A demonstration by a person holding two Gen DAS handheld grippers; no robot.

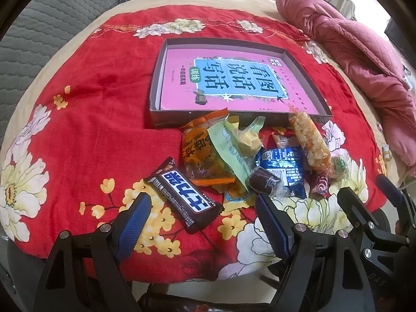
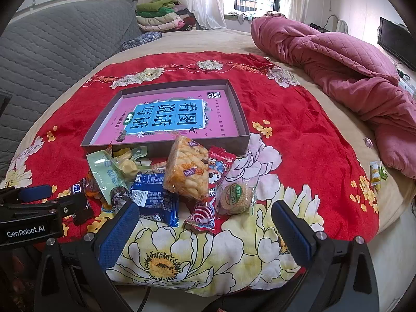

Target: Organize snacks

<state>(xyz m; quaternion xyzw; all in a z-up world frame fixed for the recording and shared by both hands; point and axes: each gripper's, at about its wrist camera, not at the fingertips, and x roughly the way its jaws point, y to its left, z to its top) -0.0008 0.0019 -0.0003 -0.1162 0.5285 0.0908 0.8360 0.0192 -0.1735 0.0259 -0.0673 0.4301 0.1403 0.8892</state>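
Observation:
A heap of wrapped snacks lies on a red flowered cloth (image 1: 104,130) just in front of a shallow grey box (image 1: 156,96) (image 2: 244,119) whose floor is a pink book cover. In the heap are a brown chocolate bar (image 1: 184,195), an orange packet (image 1: 200,153), a pale green packet (image 1: 234,150) (image 2: 109,171), a blue packet (image 1: 286,166) (image 2: 156,200), a puffed-rice bar (image 1: 309,140) (image 2: 188,171), a round green-labelled cake (image 2: 235,197) and a red swirl candy (image 2: 201,217). My left gripper (image 1: 202,208) stands open over the chocolate bar's near end. Nothing is between the fingers of my open right gripper (image 2: 208,223), near the swirl candy.
A crumpled pink quilt (image 2: 351,78) lies at the right of the bed. A grey quilted headboard (image 2: 52,52) is at the left. Two small packets (image 2: 378,173) sit near the bed's right edge. Folded bedding (image 2: 161,15) is stacked beyond, by the window.

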